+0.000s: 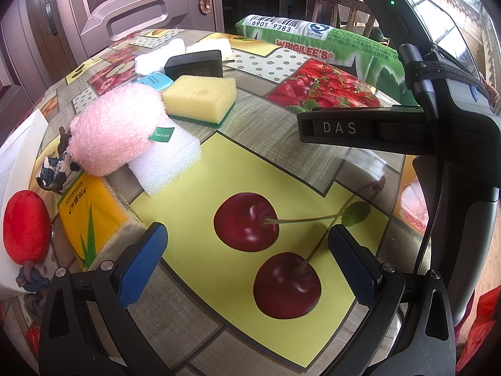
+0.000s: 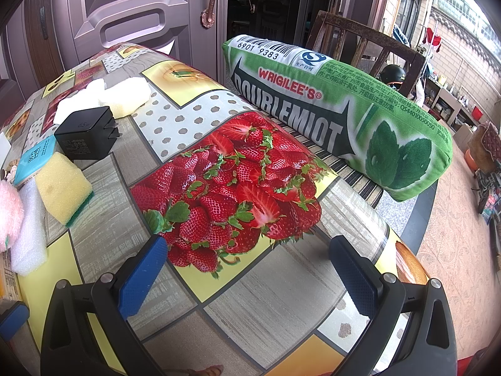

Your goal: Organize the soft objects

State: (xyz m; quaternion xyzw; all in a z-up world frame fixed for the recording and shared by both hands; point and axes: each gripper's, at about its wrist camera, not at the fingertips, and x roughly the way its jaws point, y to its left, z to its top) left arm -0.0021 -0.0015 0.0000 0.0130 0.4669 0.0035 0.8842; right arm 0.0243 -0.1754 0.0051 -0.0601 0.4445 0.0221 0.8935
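My left gripper is open and empty above the cherry print of the table. A pink plush lies on a white foam block, with a yellow sponge behind and a red plush at far left. My right gripper is open and empty over the strawberry print. A green gum-pack pillow lies at the table's far right edge; it also shows in the left wrist view. The sponge and foam show left in the right wrist view.
A black charger, a blue packet and white rolled cloths lie at the back. A yellow tissue pack lies near my left finger. The right gripper's body fills the left view's right side. A wooden chair stands behind the pillow.
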